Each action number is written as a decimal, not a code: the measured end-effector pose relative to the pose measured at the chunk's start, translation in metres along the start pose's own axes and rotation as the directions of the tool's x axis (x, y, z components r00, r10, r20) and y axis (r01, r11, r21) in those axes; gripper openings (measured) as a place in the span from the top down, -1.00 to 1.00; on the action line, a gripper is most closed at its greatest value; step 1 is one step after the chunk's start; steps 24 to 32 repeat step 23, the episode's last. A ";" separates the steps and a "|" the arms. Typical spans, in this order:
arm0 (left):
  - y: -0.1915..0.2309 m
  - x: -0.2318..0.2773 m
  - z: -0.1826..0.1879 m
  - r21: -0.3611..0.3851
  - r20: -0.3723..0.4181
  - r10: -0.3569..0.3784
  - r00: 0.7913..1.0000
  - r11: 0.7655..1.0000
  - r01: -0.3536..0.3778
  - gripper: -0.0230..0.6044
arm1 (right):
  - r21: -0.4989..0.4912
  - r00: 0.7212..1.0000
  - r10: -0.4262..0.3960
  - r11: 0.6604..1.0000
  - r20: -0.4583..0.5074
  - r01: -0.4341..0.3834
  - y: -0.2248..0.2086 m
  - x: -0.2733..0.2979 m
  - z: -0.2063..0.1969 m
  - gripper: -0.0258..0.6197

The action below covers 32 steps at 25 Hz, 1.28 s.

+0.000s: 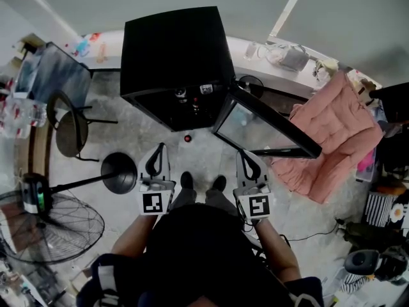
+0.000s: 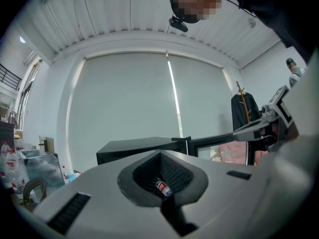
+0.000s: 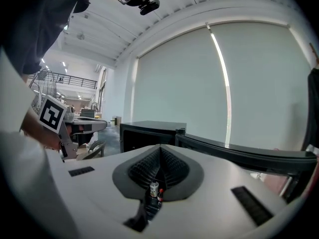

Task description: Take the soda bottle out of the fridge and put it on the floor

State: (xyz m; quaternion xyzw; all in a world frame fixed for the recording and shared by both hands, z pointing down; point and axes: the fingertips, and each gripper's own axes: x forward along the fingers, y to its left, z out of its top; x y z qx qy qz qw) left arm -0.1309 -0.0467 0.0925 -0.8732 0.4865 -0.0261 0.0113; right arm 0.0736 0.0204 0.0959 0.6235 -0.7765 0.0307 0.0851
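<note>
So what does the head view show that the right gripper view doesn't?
Only the head view: the person's shoes on the floor and the round stand base beside them, all seen from above. Only the right gripper view: the tall window blind, the ceiling, and the head camera overhead. Both: the black fridge with its door swung open, and the left gripper.

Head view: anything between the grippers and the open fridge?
Only one thing: a small red-capped bottle stands on the floor just before the fridge, between it and the left gripper and right gripper. The door is swung aside to the right, clear of the opening. Both grippers are shut, empty.
</note>
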 end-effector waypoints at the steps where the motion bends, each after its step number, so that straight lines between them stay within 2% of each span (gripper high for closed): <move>1: 0.000 0.000 0.001 0.003 0.004 -0.001 1.000 1.000 0.001 0.86 | -0.001 1.000 -0.001 1.000 -0.002 0.001 0.000 0.000 0.000 0.86; 32: -0.009 0.003 0.002 0.014 0.016 -0.013 1.000 1.000 0.013 0.86 | -0.043 0.999 0.024 0.999 -0.041 -0.026 -0.002 0.004 0.002 0.87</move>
